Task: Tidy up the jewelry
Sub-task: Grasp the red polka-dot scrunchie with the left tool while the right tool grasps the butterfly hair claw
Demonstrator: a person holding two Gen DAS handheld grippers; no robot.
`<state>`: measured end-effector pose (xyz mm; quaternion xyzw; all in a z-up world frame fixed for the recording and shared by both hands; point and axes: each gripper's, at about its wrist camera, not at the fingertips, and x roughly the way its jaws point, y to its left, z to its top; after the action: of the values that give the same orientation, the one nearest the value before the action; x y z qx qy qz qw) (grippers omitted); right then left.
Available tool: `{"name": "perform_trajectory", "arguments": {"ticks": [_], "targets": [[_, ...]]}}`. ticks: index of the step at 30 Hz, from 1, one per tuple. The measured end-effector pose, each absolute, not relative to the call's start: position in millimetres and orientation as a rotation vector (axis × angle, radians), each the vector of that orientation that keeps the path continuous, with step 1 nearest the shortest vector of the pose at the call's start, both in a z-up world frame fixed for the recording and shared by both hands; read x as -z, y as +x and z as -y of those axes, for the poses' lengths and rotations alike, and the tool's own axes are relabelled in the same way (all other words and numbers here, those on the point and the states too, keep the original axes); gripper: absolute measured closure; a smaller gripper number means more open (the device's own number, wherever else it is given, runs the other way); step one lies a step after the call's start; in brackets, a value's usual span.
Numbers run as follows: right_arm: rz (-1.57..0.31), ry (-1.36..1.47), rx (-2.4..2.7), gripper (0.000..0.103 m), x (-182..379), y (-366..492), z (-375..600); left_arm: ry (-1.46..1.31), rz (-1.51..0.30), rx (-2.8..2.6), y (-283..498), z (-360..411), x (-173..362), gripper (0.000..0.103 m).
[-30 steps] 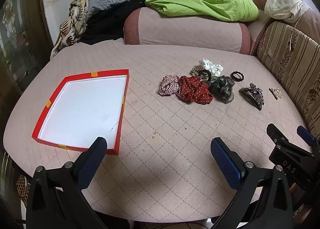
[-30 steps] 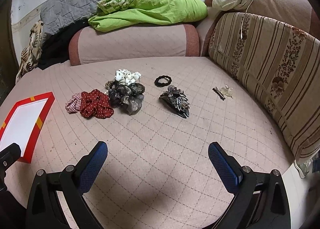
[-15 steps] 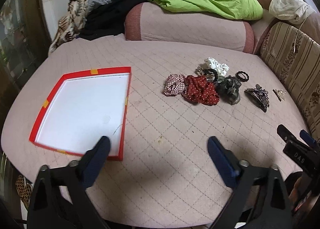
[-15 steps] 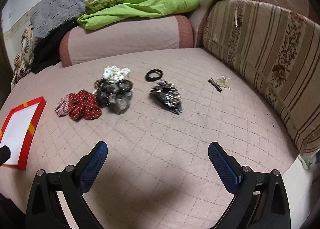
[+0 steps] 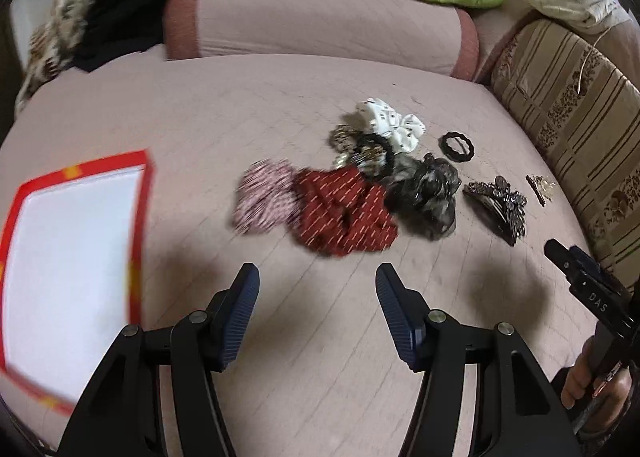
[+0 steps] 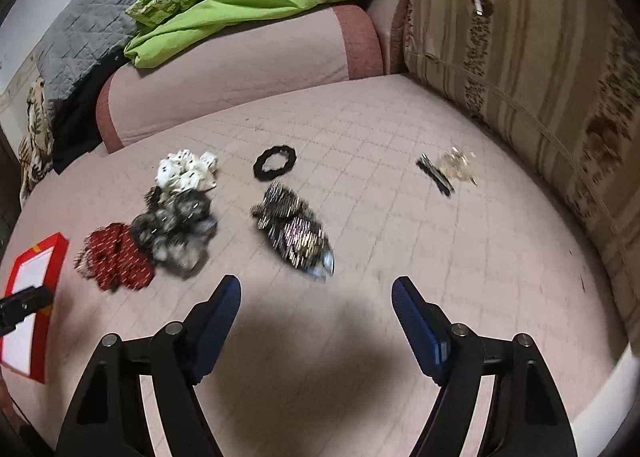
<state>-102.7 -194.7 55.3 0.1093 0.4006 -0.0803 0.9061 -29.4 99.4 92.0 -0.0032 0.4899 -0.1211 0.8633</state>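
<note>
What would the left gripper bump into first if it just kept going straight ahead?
Probably the red dotted scrunchie. The left gripper is open and points right at it over bare cushion, though depth is hard to judge.

The left gripper (image 5: 317,283) hangs open above the quilt (image 5: 280,105), facing a red scrunchie (image 5: 344,213); a red tray (image 5: 138,217) lies left.

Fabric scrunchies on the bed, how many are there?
4, bunched together: checked pink scrunchie leftmost, red scrunchie beside it, dark sheer scrunchie to the right, white scrunchie behind. More may hide underneath.
</note>
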Motion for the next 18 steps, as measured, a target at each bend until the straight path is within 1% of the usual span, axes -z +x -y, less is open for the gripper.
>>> {"name": "perform_trajectory", "arguments": {"ticks": [10, 11, 12, 13, 14, 18], "targets": [[-0.876, 0.161, 0.088, 0.021, -25.8, -36.4, 195.7, 0.023, -1.103, 0.324, 42.0, -63.3, -49.7, 0.043], [-0.880, 0.157, 0.083, 0.022, -23.7, -32.8, 195.0, 0.026, -1.107, 0.321, 44.5, -60.7, -46.4, 0.047], [-0.884, 0.156, 0.073, 0.038, -22.0, -29.5, 193.9, 0.027, -1.113, 0.323, 45.2, -58.7, -44.3, 0.076], [-0.887, 0.160, 0.065, 0.057, -21.1, -28.0, 193.7, 0.027, -1.125, 0.327, 44.9, -57.0, -42.2, 0.095], [-0.905, 0.166, 0.059, 0.059, -19.2, -25.9, 193.6, 0.023, -1.145, 0.332, 44.1, -55.6, -40.3, 0.097], [-0.924, 0.264, 0.022, 0.066, -17.7, -32.3, 199.0, -0.005, -1.109, 0.343, 22.6, -57.3, -54.9, 0.098]]}}
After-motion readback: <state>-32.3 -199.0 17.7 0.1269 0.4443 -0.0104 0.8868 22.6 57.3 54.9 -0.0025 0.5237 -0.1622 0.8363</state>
